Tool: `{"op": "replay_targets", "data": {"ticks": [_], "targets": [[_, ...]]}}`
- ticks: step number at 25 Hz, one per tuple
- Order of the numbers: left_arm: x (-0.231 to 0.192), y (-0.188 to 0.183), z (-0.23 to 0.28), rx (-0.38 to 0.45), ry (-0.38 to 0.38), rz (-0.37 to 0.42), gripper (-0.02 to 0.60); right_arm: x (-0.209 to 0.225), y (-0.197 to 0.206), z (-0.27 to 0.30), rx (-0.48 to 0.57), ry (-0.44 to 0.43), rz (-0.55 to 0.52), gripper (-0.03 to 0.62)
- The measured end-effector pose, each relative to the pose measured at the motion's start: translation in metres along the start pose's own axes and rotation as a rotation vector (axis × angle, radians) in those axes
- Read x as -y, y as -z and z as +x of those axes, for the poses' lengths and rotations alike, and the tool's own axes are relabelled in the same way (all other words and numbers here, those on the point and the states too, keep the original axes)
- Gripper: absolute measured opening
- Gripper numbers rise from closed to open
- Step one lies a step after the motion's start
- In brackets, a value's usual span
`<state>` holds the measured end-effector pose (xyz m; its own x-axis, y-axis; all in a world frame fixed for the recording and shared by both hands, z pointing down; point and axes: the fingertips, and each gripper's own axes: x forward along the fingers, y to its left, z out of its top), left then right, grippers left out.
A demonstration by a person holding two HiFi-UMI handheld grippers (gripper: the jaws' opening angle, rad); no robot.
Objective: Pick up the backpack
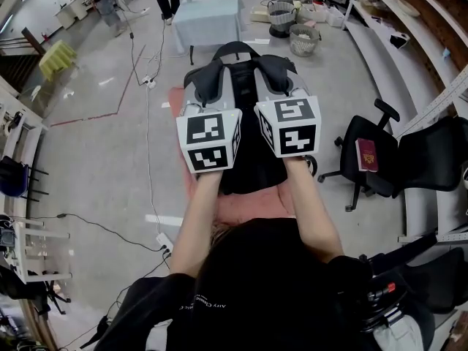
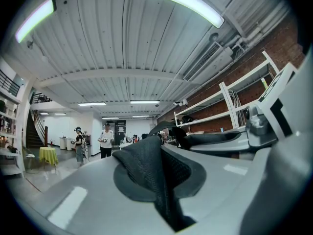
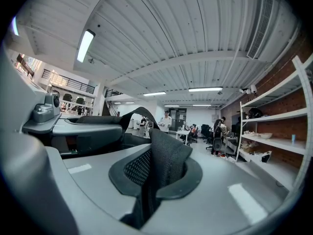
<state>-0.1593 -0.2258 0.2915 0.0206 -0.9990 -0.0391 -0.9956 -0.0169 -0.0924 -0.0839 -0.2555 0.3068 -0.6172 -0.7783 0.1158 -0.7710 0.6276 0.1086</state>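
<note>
The grasp looks done, and the lift looks at least partly done. In the centre of the head view the black backpack [image 1: 248, 168] hangs in front of the person, its carry loop [image 1: 235, 44] arching at the top of the bag and its 2 shoulder straps drawn up towards the grippers.

The left gripper [image 1: 207, 88] has its jaws nearly together, pinched on the mesh padding of 1 strap [image 2: 146, 165], which bunches up at the lower centre of the left gripper view. The right gripper [image 1: 281, 79] is equally narrow and clamps the other strap [image 3: 164, 160] in the same way.

Both grippers point out level across the room, side by side. Below the bag lies a pink surface [image 1: 245, 207]. Whether the backpack's bottom has cleared it cannot be told, since the bag and the person's arms cover that edge. What may be left is raising it fully clear.
</note>
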Motion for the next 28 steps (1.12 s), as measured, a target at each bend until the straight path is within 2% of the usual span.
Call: {"op": "replay_targets", "data": {"ticks": [3, 4, 6, 7, 8, 10, 11, 12, 14, 16, 18, 19, 22, 23, 25, 27, 28], "targets": [[0.0, 0.002, 0.001, -0.002, 0.001, 0.006, 0.025, 0.0, 0.002, 0.002, -0.003, -0.02, 0.012, 0.043], [0.0, 0.004, 0.0, -0.003, 0.017, -0.001, 0.025, -0.002, 0.003, 0.002, 0.001, -0.059, 0.033, 0.043], [0.0, 0.008, -0.007, -0.019, 0.104, -0.06, 0.025, -0.008, 0.008, -0.004, 0.015, -0.219, 0.109, 0.043], [0.001, 0.01, -0.012, -0.032, 0.173, -0.129, 0.025, -0.011, 0.01, -0.01, 0.024, -0.322, 0.148, 0.043], [0.002, 0.009, -0.018, -0.041, 0.246, -0.23, 0.025, -0.015, 0.014, -0.018, 0.039, -0.422, 0.178, 0.043], [0.004, 0.003, -0.028, -0.032, 0.361, -0.468, 0.021, -0.021, 0.023, -0.036, 0.095, -0.592, 0.215, 0.043], [0.007, 0.0, -0.031, -0.023, 0.4, -0.552, 0.02, -0.022, 0.028, -0.045, 0.13, -0.655, 0.231, 0.044], [0.011, -0.002, -0.032, -0.021, 0.43, -0.591, 0.02, -0.022, 0.035, -0.053, 0.162, -0.705, 0.25, 0.044], [0.019, -0.008, -0.031, -0.024, 0.474, -0.579, 0.02, -0.025, 0.055, -0.065, 0.194, -0.793, 0.289, 0.046], [0.024, -0.017, -0.032, -0.015, 0.513, -0.544, 0.02, -0.042, 0.088, -0.075, 0.155, -0.901, 0.297, 0.065], [0.028, -0.031, -0.035, 0.001, 0.559, -0.508, 0.02, -0.07, 0.121, -0.086, 0.097, -1.011, 0.269, 0.188], [0.029, -0.037, -0.038, 0.001, 0.58, -0.487, 0.019, -0.083, 0.128, -0.093, 0.108, -1.049, 0.261, 0.19], [0.031, -0.046, -0.047, -0.046, 0.615, -0.447, 0.02, -0.106, 0.1, -0.11, 0.283, -1.114, 0.323, 0.161], [0.031, -0.045, -0.048, -0.065, 0.614, -0.442, 0.02, -0.108, 0.088, -0.112, 0.335, -1.121, 0.335, 0.154], [0.027, -0.037, -0.046, -0.094, 0.605, -0.459, 0.02, -0.101, 0.066, -0.108, 0.414, -1.079, 0.342, 0.043], [0.011, -0.024, -0.043, -0.109, 0.576, -0.493, 0.02, -0.085, 0.036, -0.094, 0.481, -0.992, 0.394, 0.032], [-0.001, -0.014, -0.041, -0.114, 0.537, -0.501, 0.021, -0.075, 0.021, -0.082, 0.484, -0.933, 0.435, 0.031]]}}
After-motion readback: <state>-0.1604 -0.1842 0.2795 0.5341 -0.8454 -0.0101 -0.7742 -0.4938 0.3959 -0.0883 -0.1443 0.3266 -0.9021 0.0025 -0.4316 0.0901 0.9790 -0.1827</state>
